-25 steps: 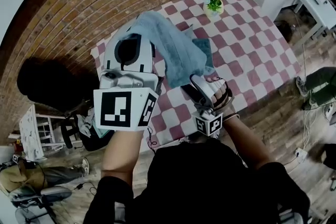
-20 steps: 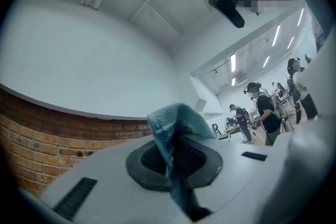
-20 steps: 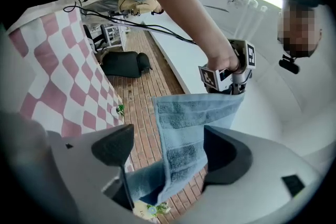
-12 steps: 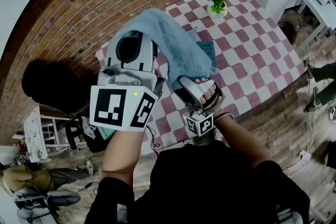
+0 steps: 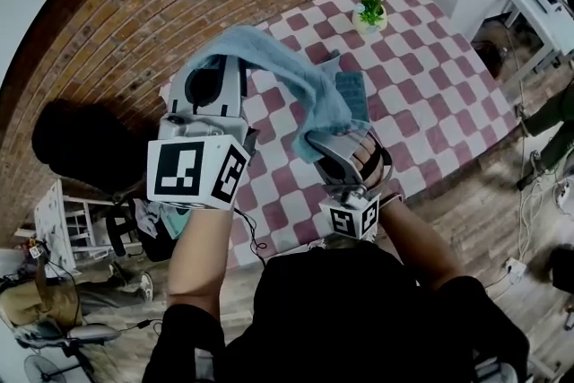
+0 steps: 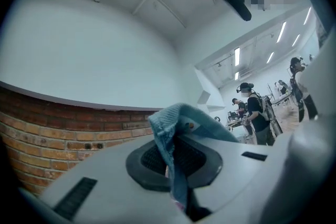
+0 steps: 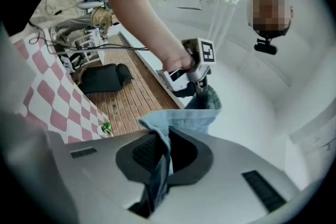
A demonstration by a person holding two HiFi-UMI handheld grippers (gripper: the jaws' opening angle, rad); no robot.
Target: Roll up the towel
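Blue towel [image 5: 291, 74] held in the air above the red-and-white checked table [image 5: 430, 94] | long axis slants from upper left to lower right in the head view | left gripper [image 6: 176, 160] is clamped on the upper-left end | right gripper [image 7: 157, 162] jaws have just closed, pinching the lower-right end | potted plant [image 5: 368, 7] stands at the table's far edge

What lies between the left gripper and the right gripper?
The blue towel: in the head view it runs from the left gripper to the right gripper, each shut on one end of it.
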